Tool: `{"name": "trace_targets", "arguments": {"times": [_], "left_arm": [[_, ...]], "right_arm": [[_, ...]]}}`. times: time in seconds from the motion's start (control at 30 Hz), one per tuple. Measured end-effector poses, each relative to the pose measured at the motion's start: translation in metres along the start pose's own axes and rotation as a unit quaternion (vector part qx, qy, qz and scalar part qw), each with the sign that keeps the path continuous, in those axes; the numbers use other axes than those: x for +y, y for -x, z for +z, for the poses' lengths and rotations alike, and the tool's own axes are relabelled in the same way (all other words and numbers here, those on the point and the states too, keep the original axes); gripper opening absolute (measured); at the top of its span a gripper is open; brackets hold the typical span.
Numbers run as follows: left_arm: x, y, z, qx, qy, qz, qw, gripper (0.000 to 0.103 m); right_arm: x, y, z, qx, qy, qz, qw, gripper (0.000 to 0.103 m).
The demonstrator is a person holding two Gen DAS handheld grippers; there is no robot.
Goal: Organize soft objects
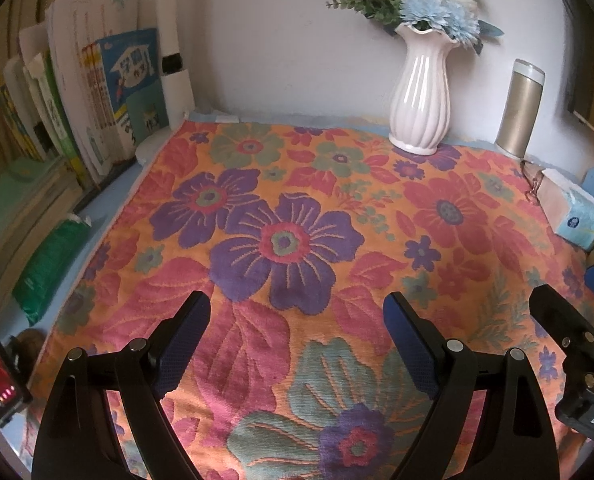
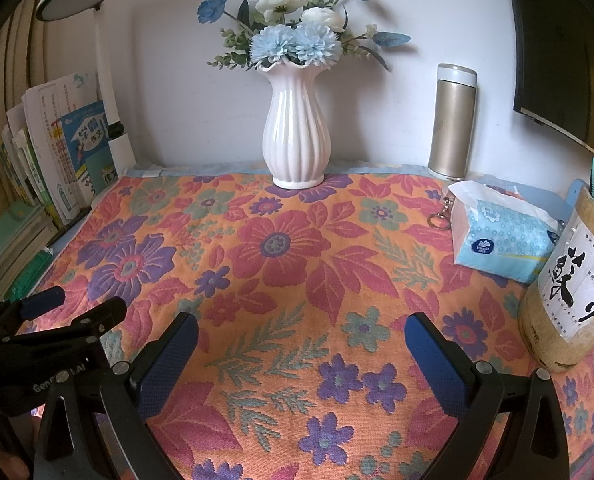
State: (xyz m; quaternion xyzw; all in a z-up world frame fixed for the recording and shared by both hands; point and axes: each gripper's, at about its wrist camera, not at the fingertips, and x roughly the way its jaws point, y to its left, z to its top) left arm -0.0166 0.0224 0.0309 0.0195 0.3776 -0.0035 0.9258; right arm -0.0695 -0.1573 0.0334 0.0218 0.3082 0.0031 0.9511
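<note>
Left wrist view: we see our left gripper (image 1: 297,320) with its jaws spread wide, nothing between them, pads hanging over the flowered cloth (image 1: 297,220) and gripping nothing. The cloth lies spread flat over the desk, and the white vase (image 1: 420,92) stands on its far edge. Left of the vase, a row of books (image 1: 97,96) leans at the cloth's edge. Right of the vase stands a gold flask (image 1: 521,108), and nearer than that a tissue pack (image 1: 577,216). The right gripper (image 1: 565,320) pokes in at the right edge, well right of the vase and low over the cloth.

Right wrist view: our right gripper (image 2: 301,340) is also released, jaws wide apart, empty, above the cloth (image 2: 297,260). We cannot tell whether either gripper's pads touch the fabric. The vase (image 2: 297,128) sits at the cloth's far edge, flask (image 2: 453,120) right of it, tissue pack (image 2: 501,236) nearer and right on the cloth, pen holder (image 2: 565,296) further right again. The left gripper (image 2: 77,304) shows at the left edge.
</note>
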Motion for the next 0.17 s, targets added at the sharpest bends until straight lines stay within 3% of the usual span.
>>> {"name": "trace_targets", "arguments": {"times": [0.17], "left_arm": [[-0.0048,0.0049,0.0004,-0.018,-0.014,0.019,0.9996,0.087]], "right_arm": [[-0.0006,0.0005,0.0007,-0.003,0.0,0.001,1.0,0.103]]}}
